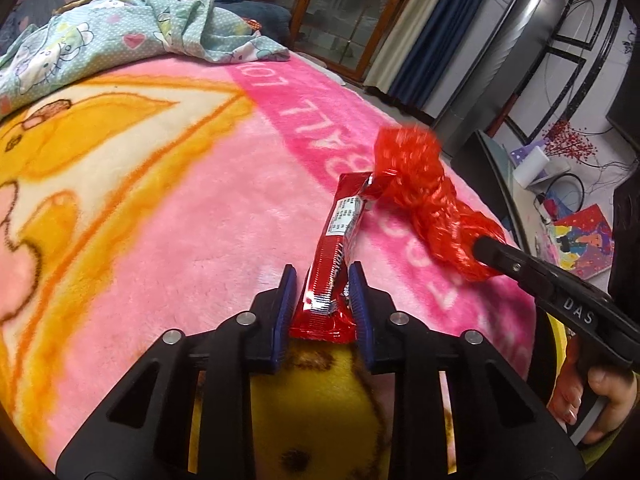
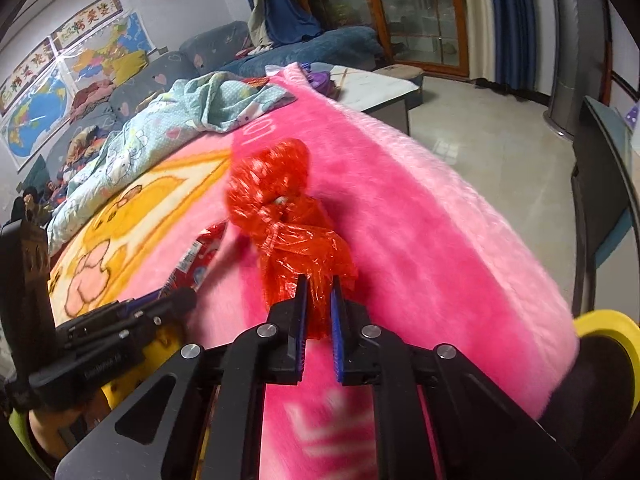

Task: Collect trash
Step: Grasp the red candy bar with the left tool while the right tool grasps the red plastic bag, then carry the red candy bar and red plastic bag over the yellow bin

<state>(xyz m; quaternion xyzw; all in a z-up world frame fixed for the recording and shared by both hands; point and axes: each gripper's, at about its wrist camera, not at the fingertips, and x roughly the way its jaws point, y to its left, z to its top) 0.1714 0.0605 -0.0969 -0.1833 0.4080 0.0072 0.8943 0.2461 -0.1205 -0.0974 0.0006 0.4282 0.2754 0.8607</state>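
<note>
Your left tongs (image 1: 322, 300) are clamped on the near end of a red snack wrapper (image 1: 336, 248); both blue pads (image 1: 286, 300) press its crimped foil edge. The wrapper stretches away from you, angled up over the pink plush blanket (image 1: 180, 220), its far end touching the red plastic bag (image 1: 424, 200).

Your right tongs (image 2: 319, 308) are pinched tight on that red plastic bag (image 2: 288, 216), with a fold of the thin film squeezed between the blue pads (image 2: 301, 308). The crumpled, knotted bulk of the bag juts out beyond the tips, blurred, above the darker pink band of the blanket (image 2: 400, 220) that carries white lettering.

From the left camera, the right tongs (image 1: 486, 250) come in from the right edge, and your hand (image 1: 592, 404) wraps the handle below. From the right camera, the wrapper (image 2: 200, 260) shows to the left of the bag, with the left tongs (image 2: 176, 300) at its near end.

A light blue cartoon-print quilt (image 1: 100, 40) lies bunched at the blanket's far side.
</note>
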